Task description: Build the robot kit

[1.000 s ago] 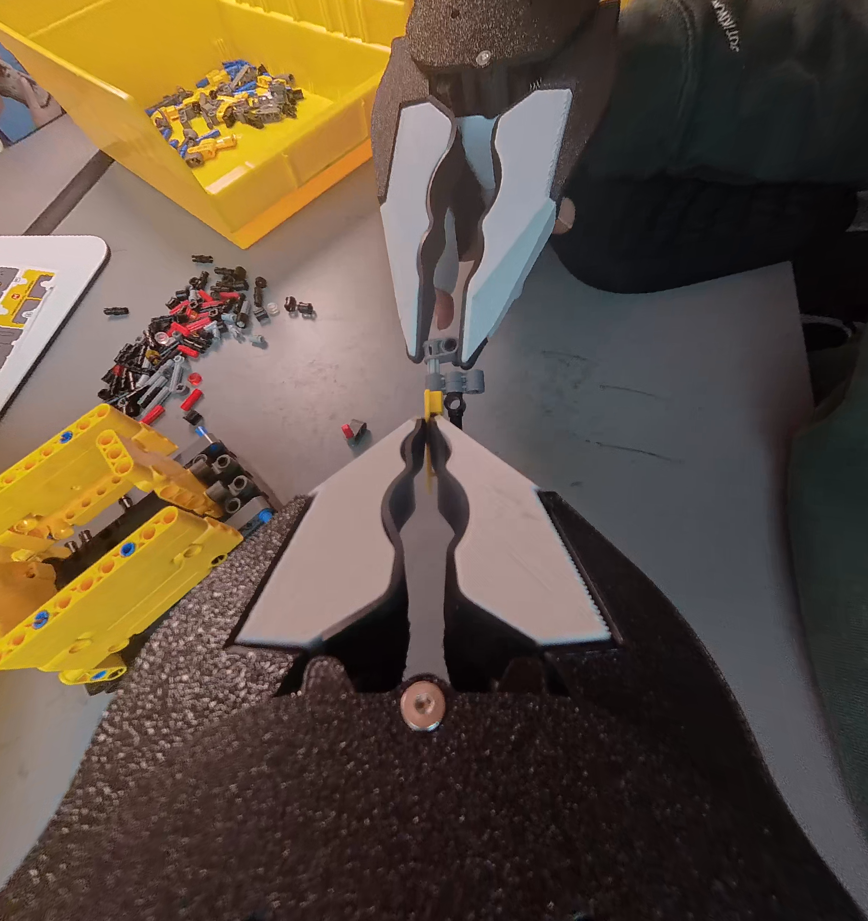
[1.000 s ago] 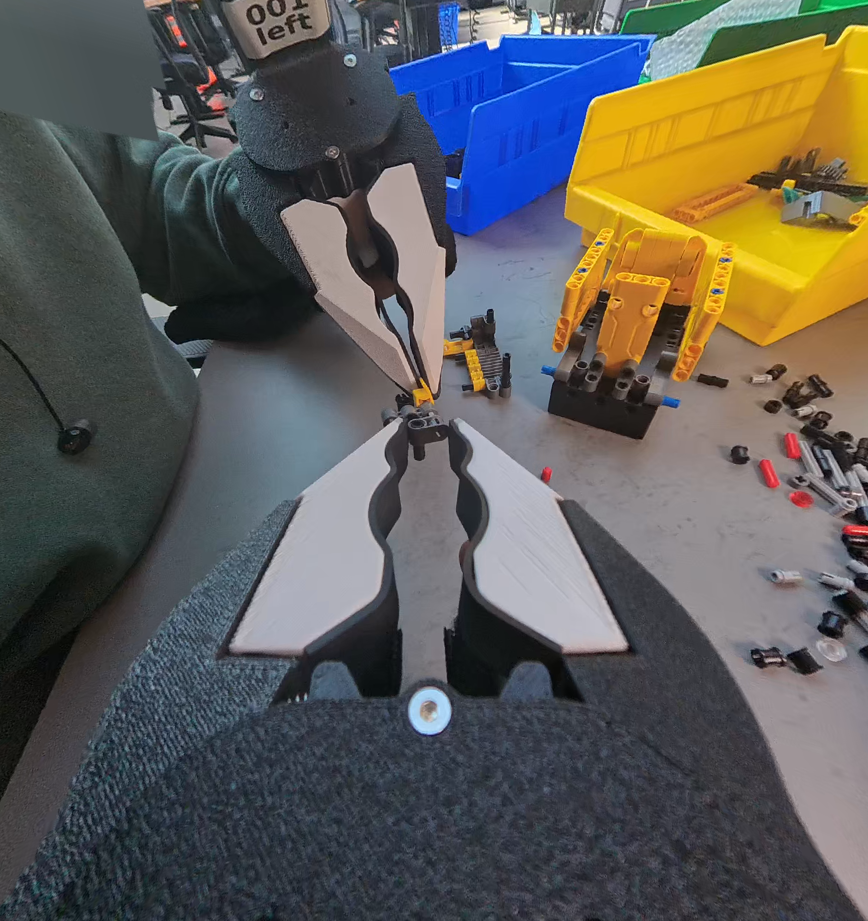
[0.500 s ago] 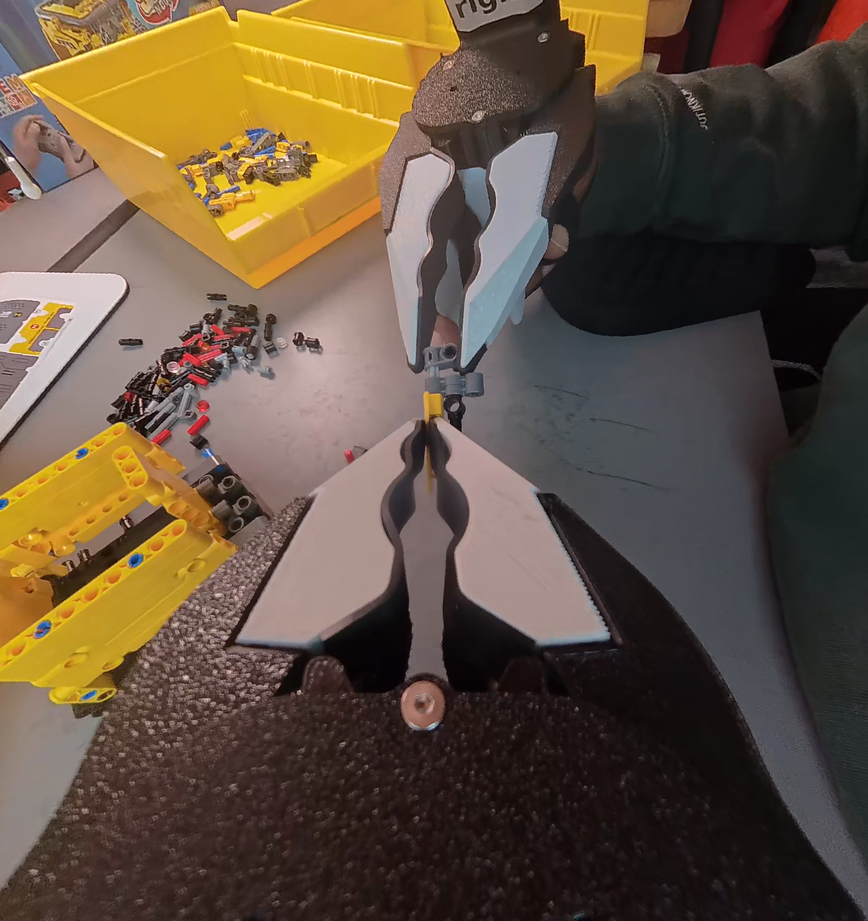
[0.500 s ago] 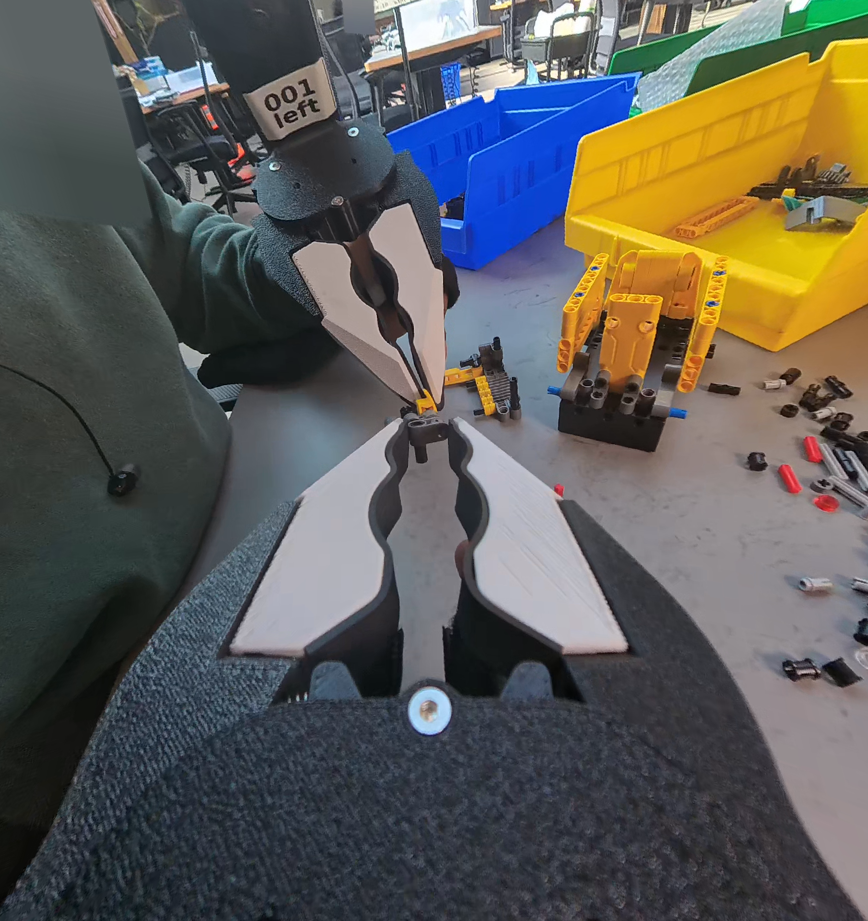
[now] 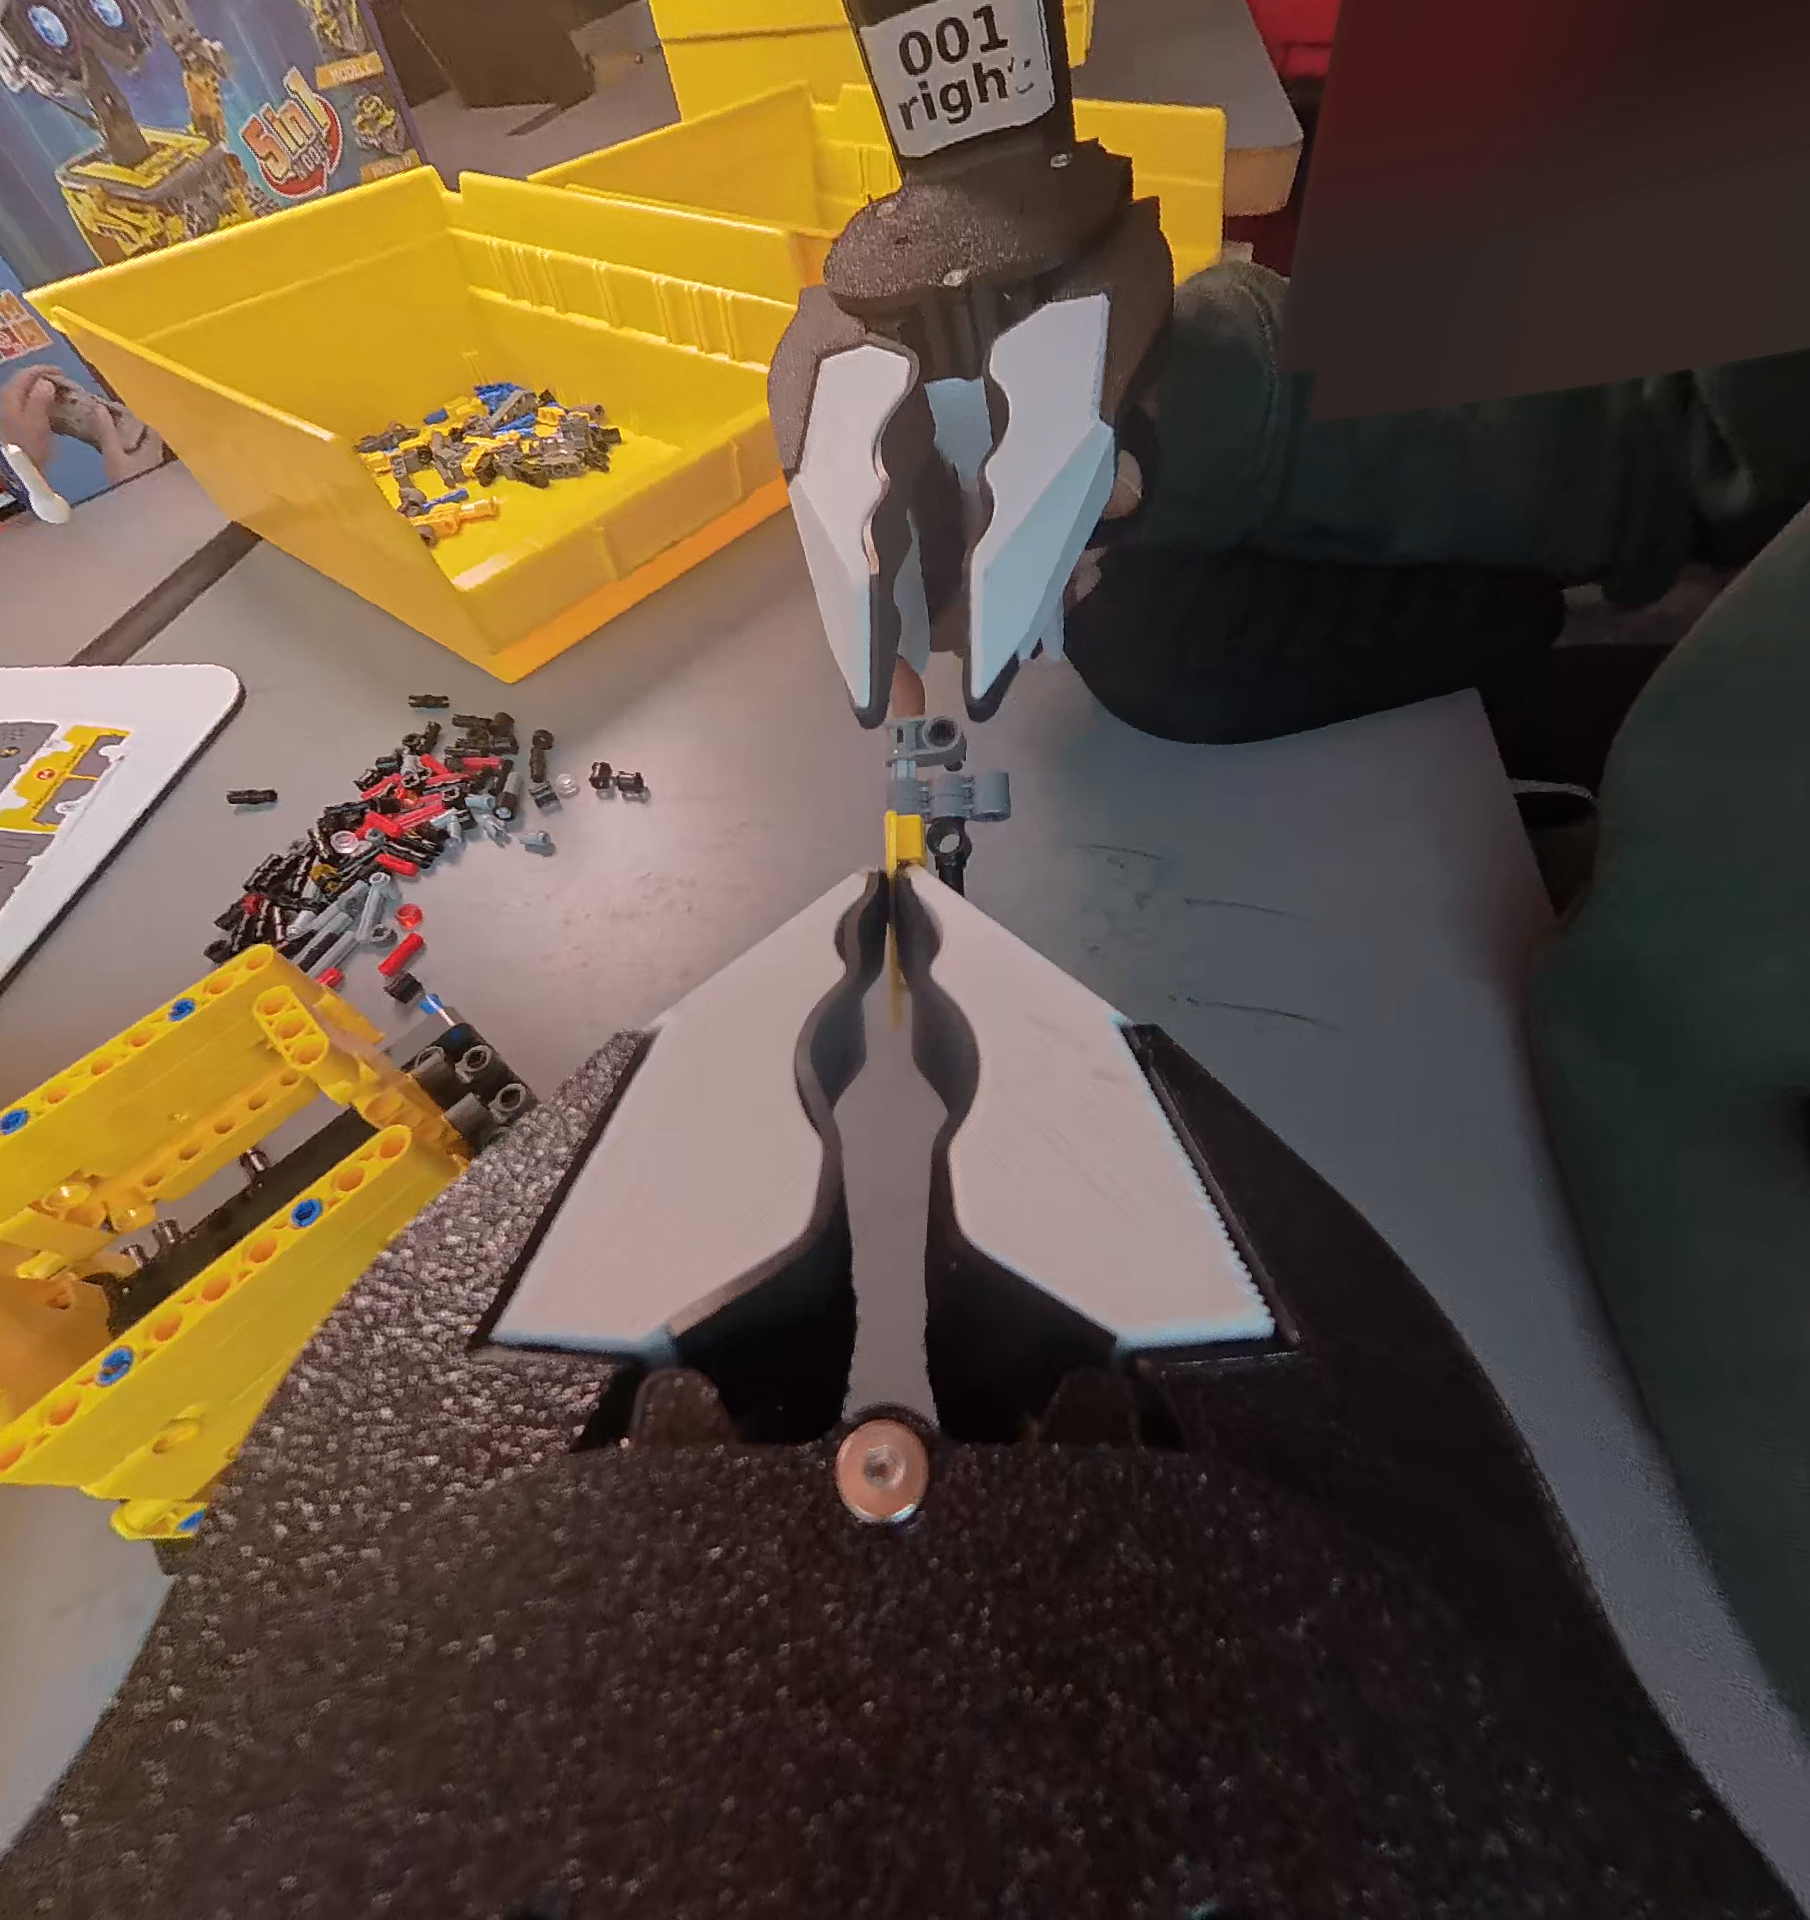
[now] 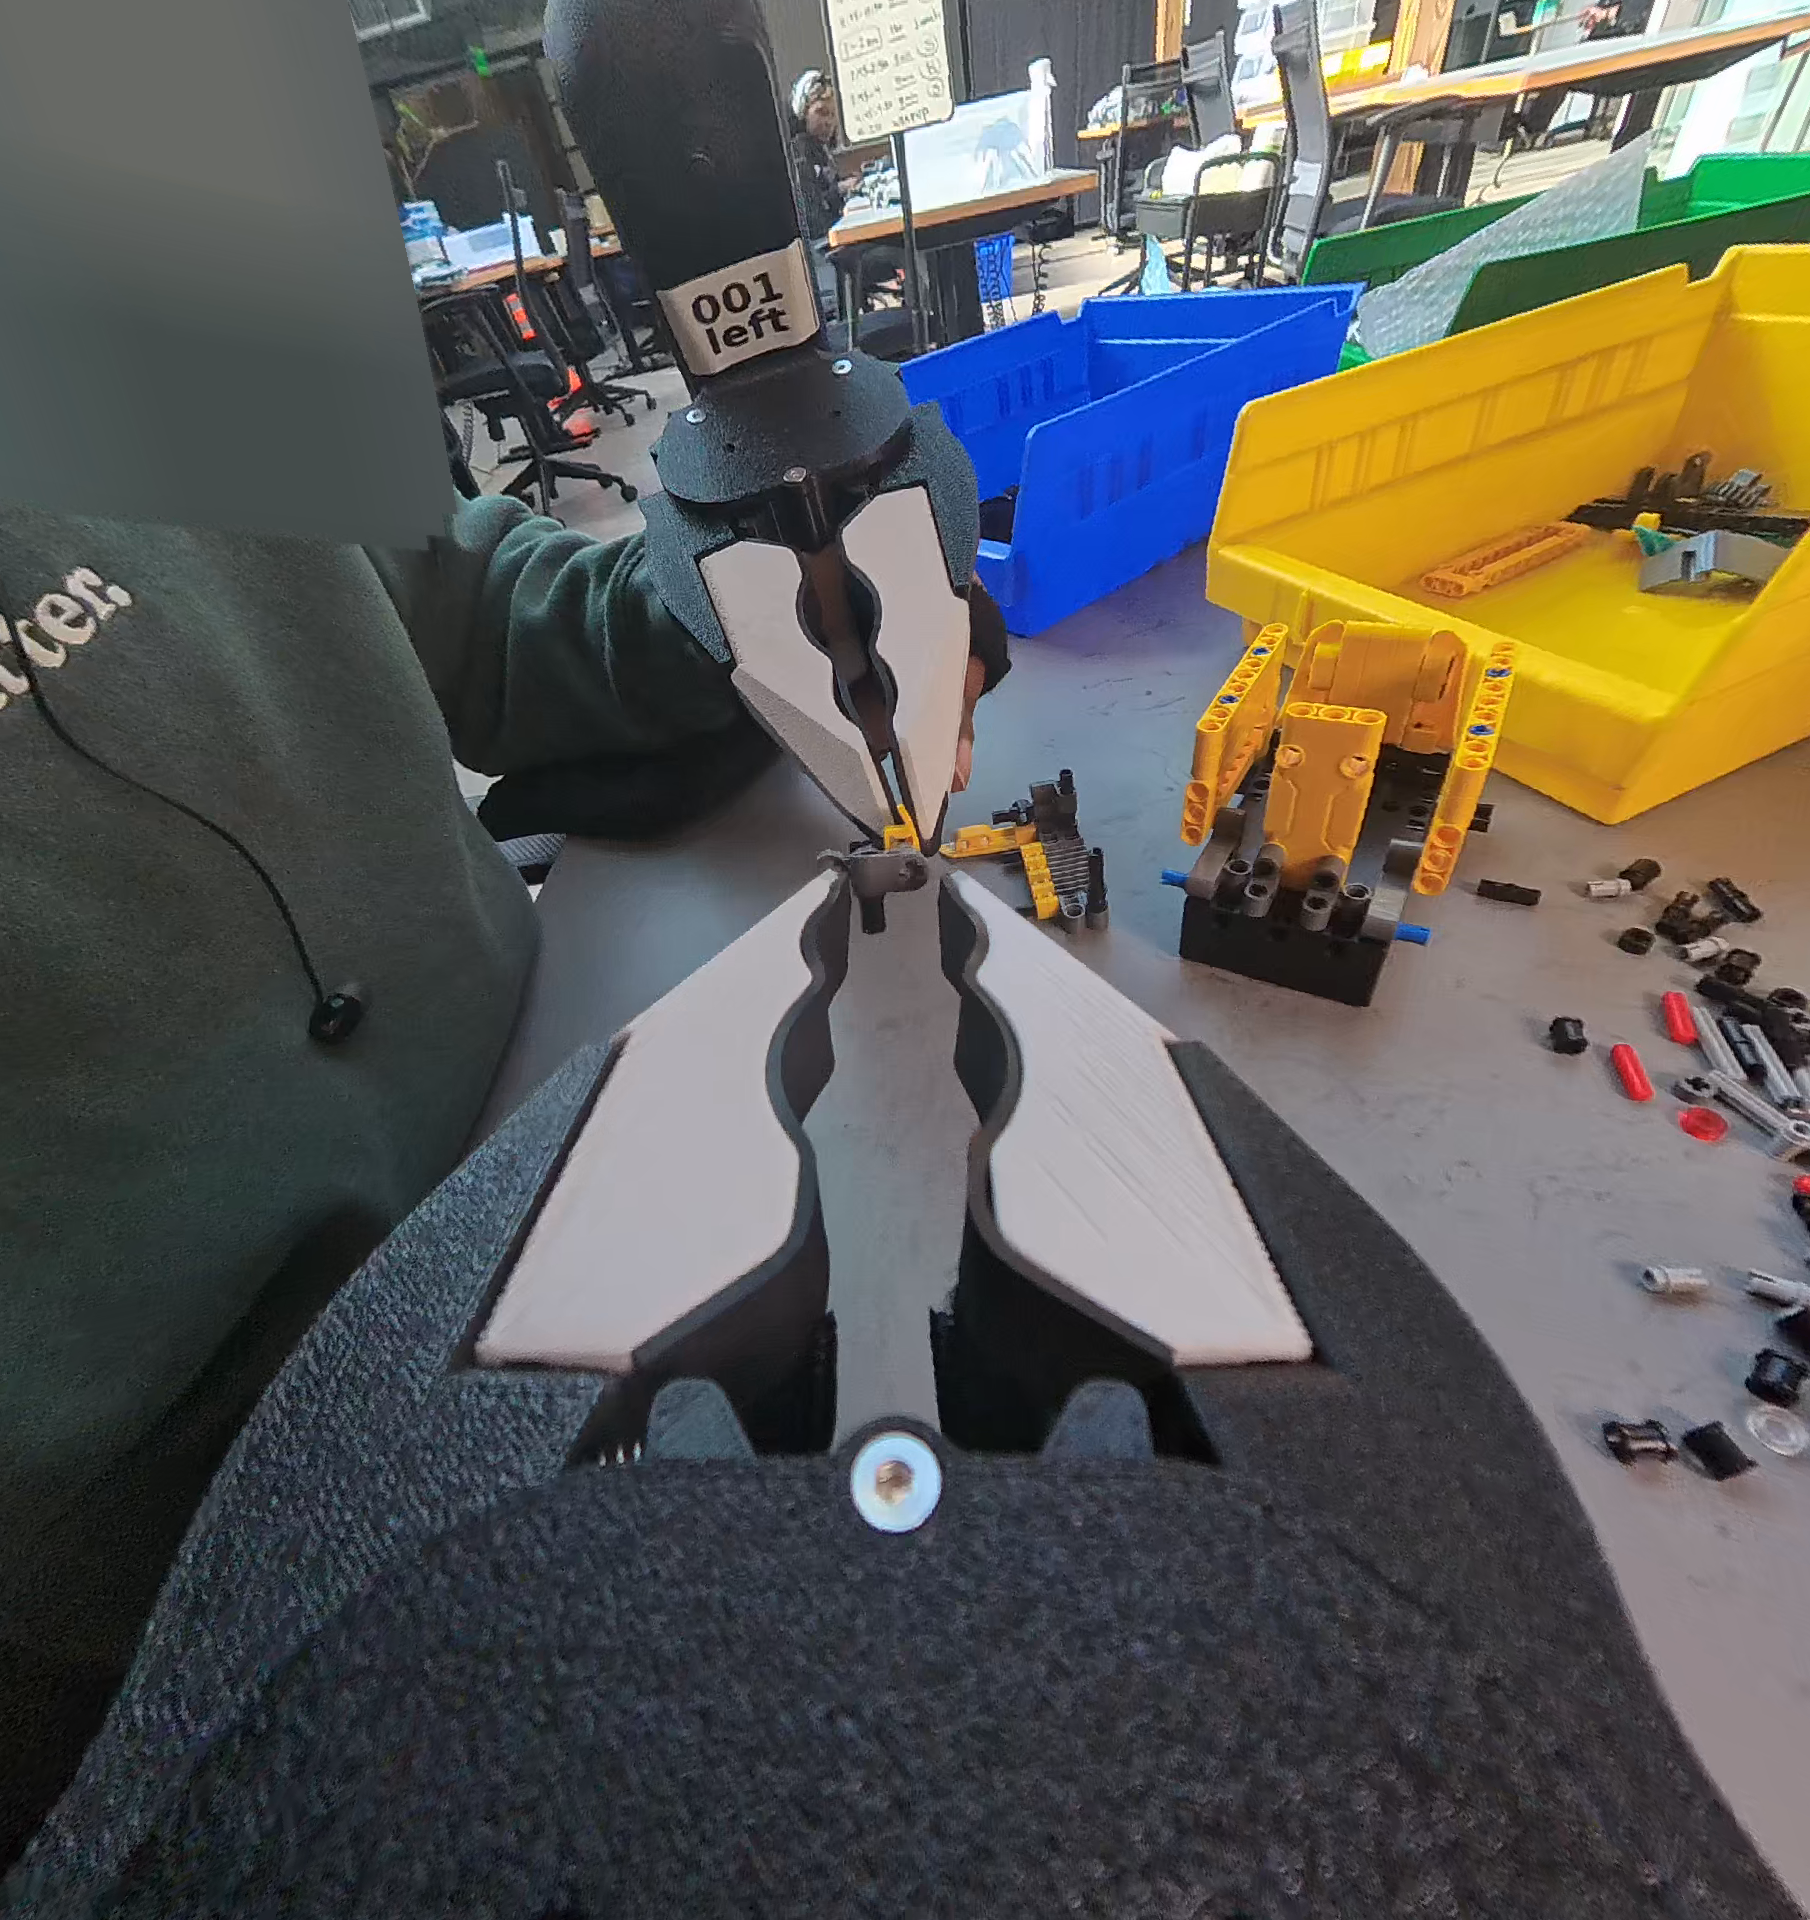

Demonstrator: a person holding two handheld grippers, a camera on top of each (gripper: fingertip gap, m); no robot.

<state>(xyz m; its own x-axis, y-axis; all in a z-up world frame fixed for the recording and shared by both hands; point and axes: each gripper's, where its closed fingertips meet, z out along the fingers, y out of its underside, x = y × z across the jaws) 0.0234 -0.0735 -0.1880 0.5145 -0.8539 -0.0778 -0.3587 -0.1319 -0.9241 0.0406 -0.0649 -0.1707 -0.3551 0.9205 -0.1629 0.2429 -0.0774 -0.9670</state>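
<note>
Brick assembly point(image 5: 927, 790) — small, grey, black and yellow — held up over the grey table point(image 5: 1244, 935), straight ahead of the left gripper point(image 5: 893, 883) and caught at its near end. Left gripper's jaws pressed together on the thin yellow piece at the assembly's bottom, the strip running back down the slot between the fingers. Right gripper point(image 6: 893, 883) facing it from the far side, jaws standing a little parted, with the grey holed connector at the assembly's far end right at their tips. Cannot tell whether pinched or merely flanked there.

Ahead and to the left of the left gripper, a scatter of loose pins point(image 5: 402, 831), black, red and grey, lying on the table. Beyond those, a yellow bin point(image 5: 257, 343) with a heap of small parts inside. Close on the left gripper's left flank, a yellow beam model point(image 5: 153, 1143) on a black base; farther left, a white instruction sheet point(image 5: 49, 779).

Just beyond the right gripper's tips and slightly to their right, a small yellow-and-black sub-build point(image 6: 1046, 852) on the table. Far ahead on that side, a blue bin point(image 6: 1140, 416).
</note>
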